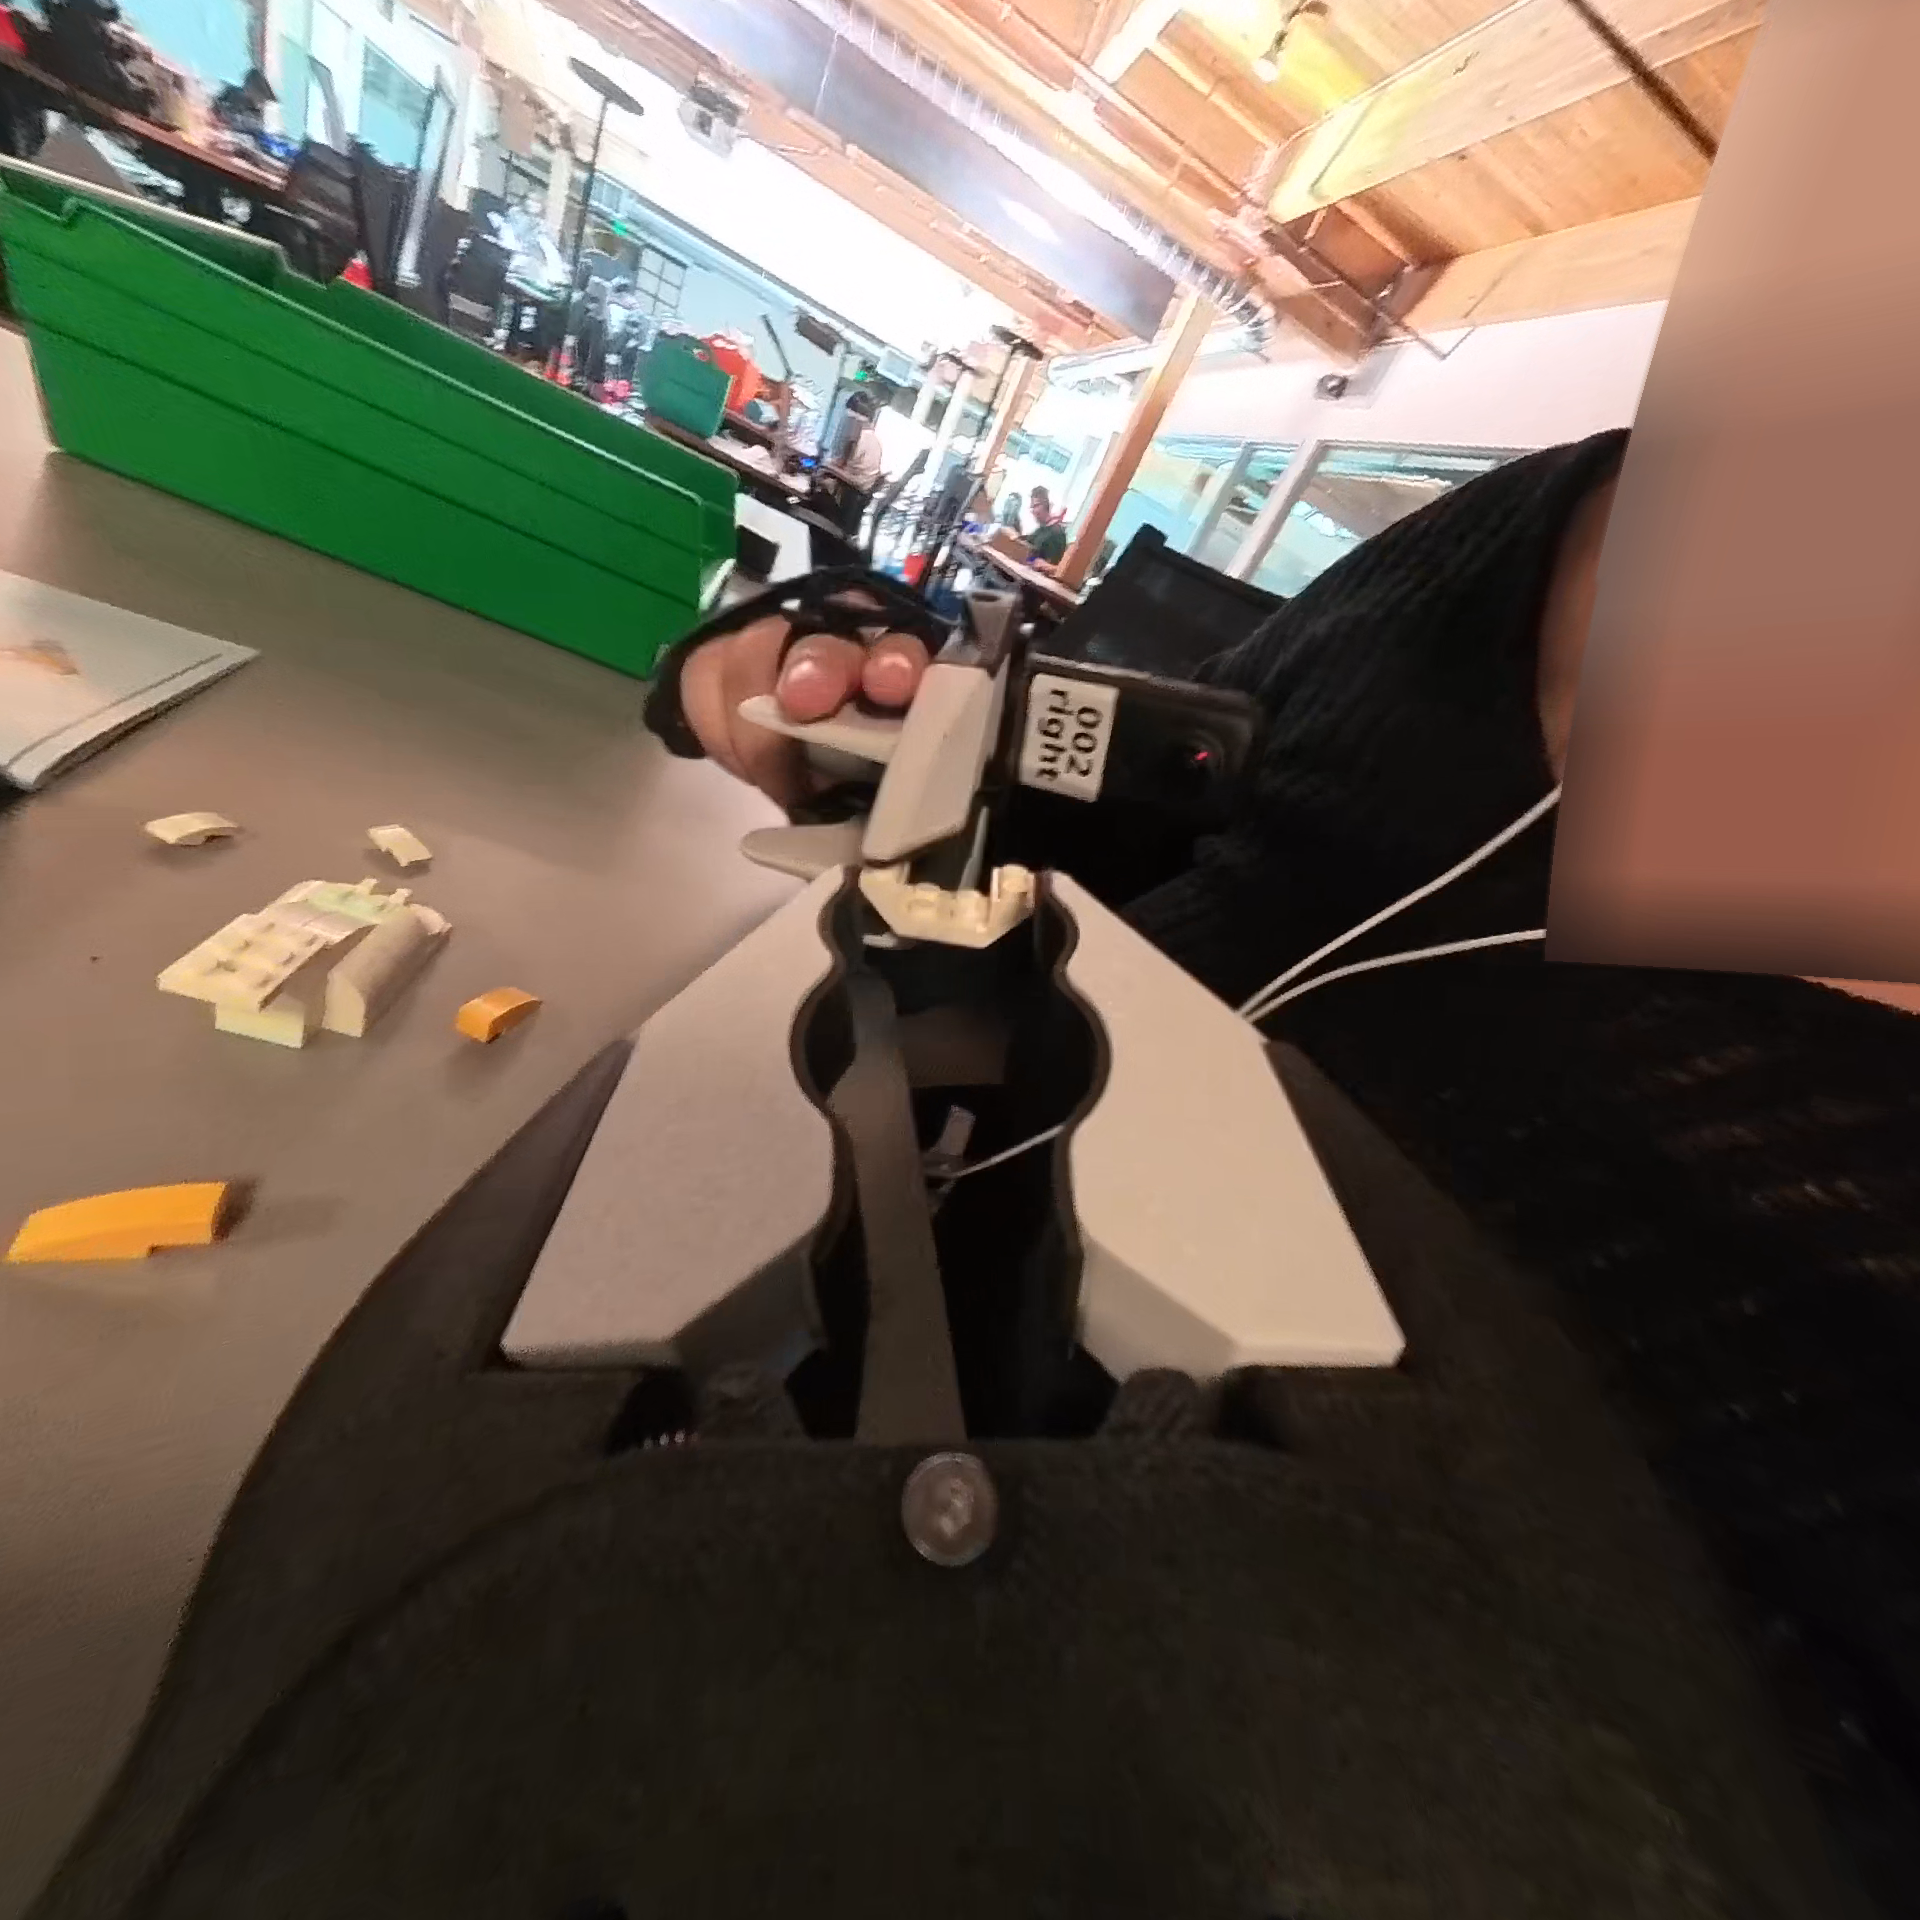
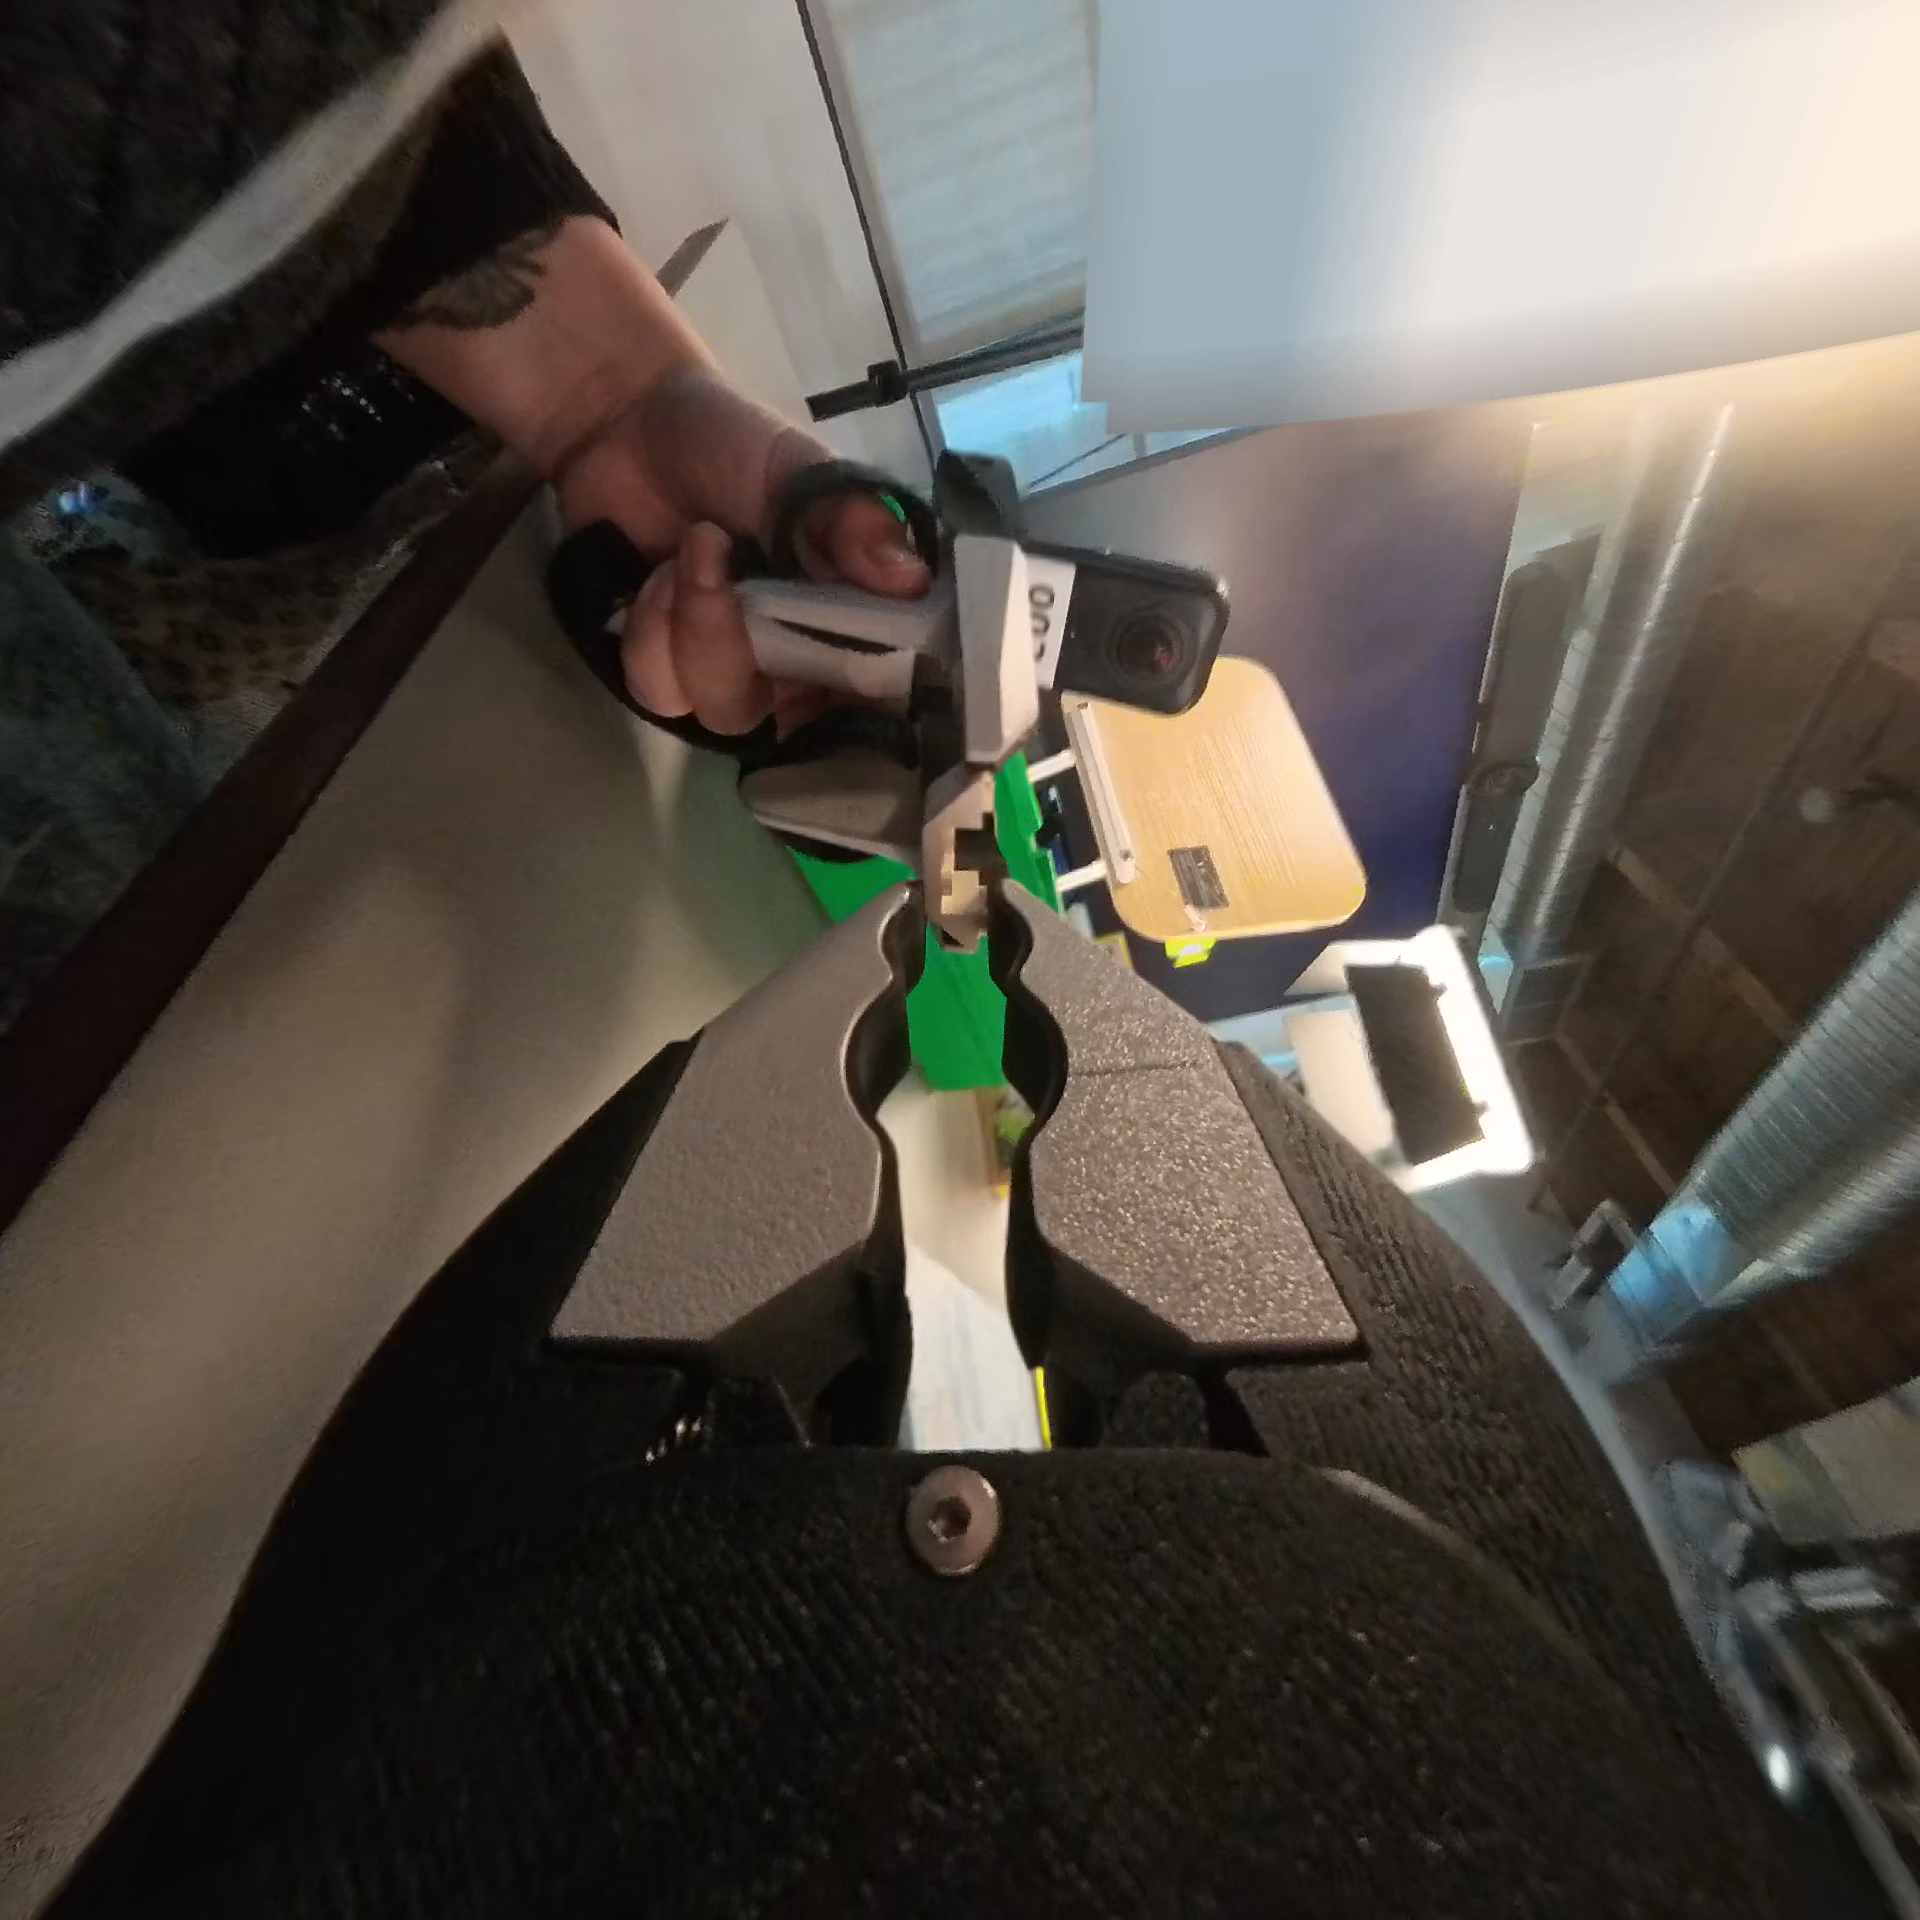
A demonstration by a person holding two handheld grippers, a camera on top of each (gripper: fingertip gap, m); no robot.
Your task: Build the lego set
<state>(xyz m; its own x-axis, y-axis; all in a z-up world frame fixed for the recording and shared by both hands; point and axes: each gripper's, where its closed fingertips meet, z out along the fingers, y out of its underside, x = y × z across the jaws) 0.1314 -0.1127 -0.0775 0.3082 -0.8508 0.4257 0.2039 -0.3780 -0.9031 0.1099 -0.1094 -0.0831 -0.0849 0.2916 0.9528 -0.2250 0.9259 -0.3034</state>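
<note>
My left gripper (image 1: 940, 894) is shut on a small cream lego piece (image 1: 948, 906) and holds it in the air above the table's near edge. My right gripper (image 1: 928, 831) comes in from the far side, and its tips meet the same piece. In the right wrist view my right gripper (image 2: 956, 906) closes on that piece (image 2: 954, 883), with the left gripper (image 2: 964, 816) gripping it from the other end. A partly built cream lego assembly (image 1: 301, 966) lies on the grey table (image 1: 468, 748) to the left.
Loose pieces lie around the assembly: two orange curved ones (image 1: 497, 1013) (image 1: 125, 1221) and two small cream ones (image 1: 190, 828) (image 1: 400, 844). An open booklet (image 1: 94, 675) lies at the far left. Stacked green bins (image 1: 364, 436) stand at the back. A person's dark sleeve (image 1: 1403, 727) is close on the right.
</note>
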